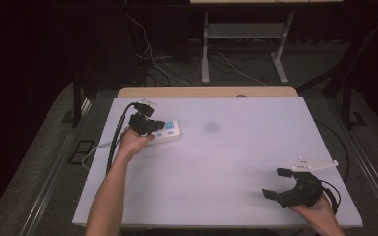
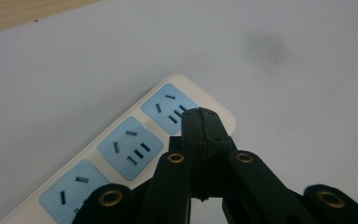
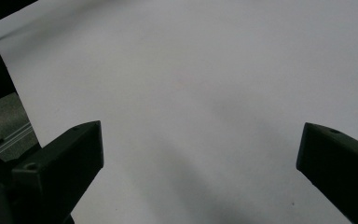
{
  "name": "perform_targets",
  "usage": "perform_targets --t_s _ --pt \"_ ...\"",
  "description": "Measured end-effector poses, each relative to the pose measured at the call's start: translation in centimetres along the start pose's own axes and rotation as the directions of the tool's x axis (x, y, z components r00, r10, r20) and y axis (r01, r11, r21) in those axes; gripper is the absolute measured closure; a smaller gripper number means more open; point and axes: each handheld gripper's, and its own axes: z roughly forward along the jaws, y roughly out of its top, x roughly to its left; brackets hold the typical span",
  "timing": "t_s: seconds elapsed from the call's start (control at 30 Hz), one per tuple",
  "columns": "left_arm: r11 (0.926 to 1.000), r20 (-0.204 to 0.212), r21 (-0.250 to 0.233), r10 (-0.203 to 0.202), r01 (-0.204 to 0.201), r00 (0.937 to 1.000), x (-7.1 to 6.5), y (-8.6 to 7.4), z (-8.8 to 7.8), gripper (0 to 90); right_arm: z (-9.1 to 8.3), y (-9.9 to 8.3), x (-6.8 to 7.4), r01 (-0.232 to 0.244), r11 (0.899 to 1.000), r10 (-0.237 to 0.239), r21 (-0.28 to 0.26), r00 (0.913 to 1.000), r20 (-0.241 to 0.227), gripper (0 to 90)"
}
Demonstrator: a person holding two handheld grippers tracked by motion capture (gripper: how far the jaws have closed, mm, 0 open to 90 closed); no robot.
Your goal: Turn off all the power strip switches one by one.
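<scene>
Left side first: your left gripper (image 1: 145,125) hangs over the power strip (image 1: 170,130) at the table's (image 1: 226,162) far-left part, jaws pressed together with nothing between them. In the left gripper view the closed tips (image 2: 200,122) sit above the strip's end socket (image 2: 168,106), beside its rounded corner; contact can't be told.

Handling, as a guess: rigid plastic body, light, smooth and a bit slippery on the white top, not fragile. Its white cord (image 1: 96,150) trails off the left edge and will likely drag or pivot it. Grip across the narrow width on the long edges, not the socket faces.

No containers anywhere.

Right side: your right gripper (image 1: 278,184) rests near the front-right corner, jaws wide apart over bare table, holding nothing.
</scene>
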Motion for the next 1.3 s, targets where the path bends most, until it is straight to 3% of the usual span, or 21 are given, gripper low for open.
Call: perform_targets --t_s 0.33,1.3 --pt "0.9997 0.002 0.015 0.019 -0.019 0.9998 -0.6 0.4 1.1 89.5 -0.1 0.0 -0.1 -0.002 1.000 0.002 -0.001 1.0000 0.002 0.5" --pt "0.9996 0.008 0.030 -0.002 0.002 1.0000 -0.4 -0.2 3.6 89.5 0.0 -0.1 -0.1 -0.003 1.000 0.003 0.004 1.0000 0.001 0.5"
